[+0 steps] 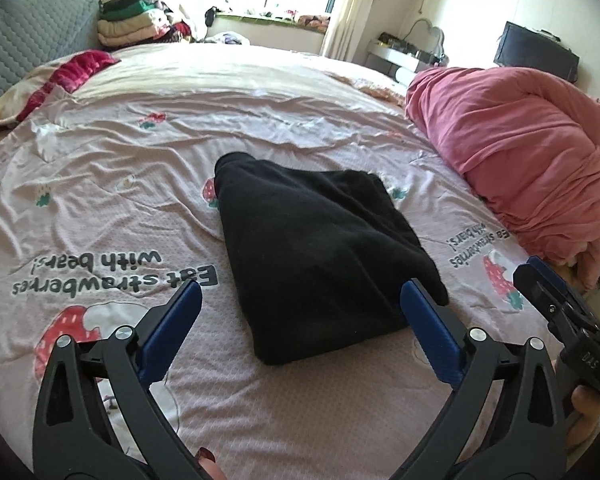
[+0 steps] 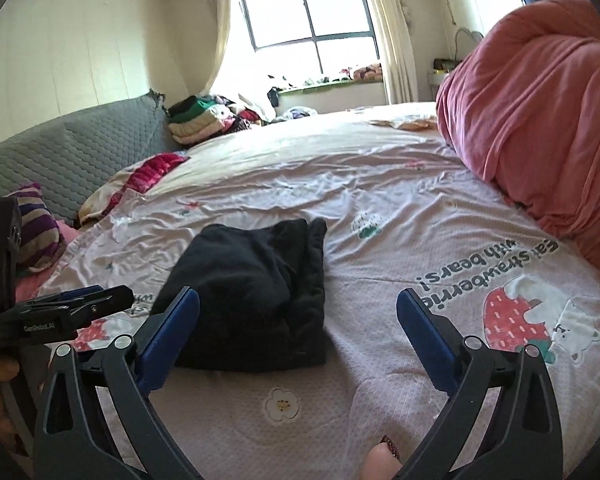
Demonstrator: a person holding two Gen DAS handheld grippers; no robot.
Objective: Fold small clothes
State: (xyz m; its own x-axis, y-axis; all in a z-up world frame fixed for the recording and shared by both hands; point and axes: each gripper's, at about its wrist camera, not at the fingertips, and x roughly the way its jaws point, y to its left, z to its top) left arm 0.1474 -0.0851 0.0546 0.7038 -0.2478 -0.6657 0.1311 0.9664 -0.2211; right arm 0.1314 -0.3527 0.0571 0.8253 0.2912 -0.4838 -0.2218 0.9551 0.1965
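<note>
Sunlit window (image 2: pixel 308 16) behind pink bed (image 1: pixel 260 92)

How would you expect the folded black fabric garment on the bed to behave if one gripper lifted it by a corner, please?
The folded black fabric garment would probably flop and unfold: its layers look soft and loose. It seems light, barely denting the pink strawberry-print bedsheet. Pushed, it would likely bunch up, since that sheet already wrinkles.

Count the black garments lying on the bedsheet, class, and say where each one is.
1. The folded black garment lies mid-bed on the pink strawberry bedsheet, just beyond both open hand-held grippers. More dark clothes may sit in the far pile by the window, too small to tell.
</note>
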